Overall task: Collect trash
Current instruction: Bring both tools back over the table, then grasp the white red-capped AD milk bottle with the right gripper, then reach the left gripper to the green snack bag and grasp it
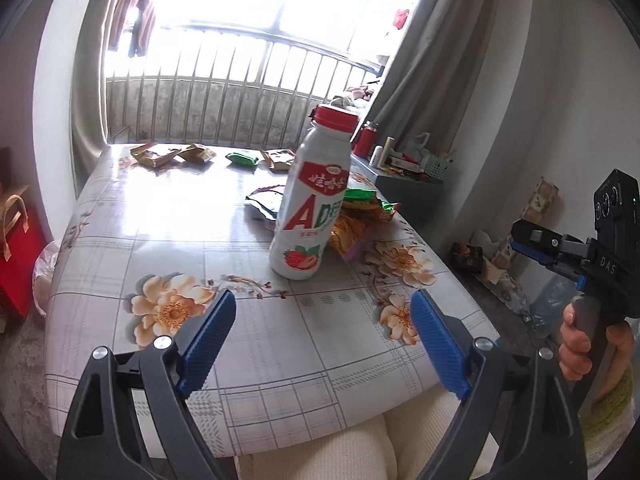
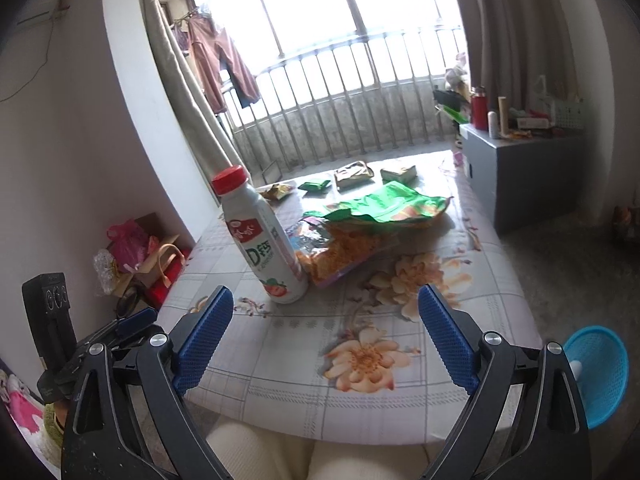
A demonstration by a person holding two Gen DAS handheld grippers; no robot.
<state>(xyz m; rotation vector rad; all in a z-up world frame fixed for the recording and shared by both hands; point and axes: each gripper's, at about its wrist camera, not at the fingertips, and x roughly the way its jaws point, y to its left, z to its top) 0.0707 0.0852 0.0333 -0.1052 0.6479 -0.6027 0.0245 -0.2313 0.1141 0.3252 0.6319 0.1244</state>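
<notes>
A white milk-drink bottle (image 1: 307, 196) with a red cap stands upright on the flowered table (image 1: 180, 220); it also shows in the right wrist view (image 2: 264, 240). Behind it lie an orange snack bag (image 2: 340, 252), a green wrapper (image 2: 392, 206) and a silver-lined bag (image 1: 264, 202). Small wrappers (image 1: 240, 158) lie at the table's far edge (image 2: 352, 174). My left gripper (image 1: 323, 332) is open and empty, near the table's front edge, short of the bottle. My right gripper (image 2: 326, 334) is open and empty over the front edge, the bottle ahead to its left.
A blue mesh basket (image 2: 598, 376) sits on the floor right of the table. A grey cabinet (image 2: 520, 168) with a red flask stands at the back right. Red bags (image 1: 16, 248) and a pink bag (image 2: 128, 240) lie left of the table. My knees are under the front edge.
</notes>
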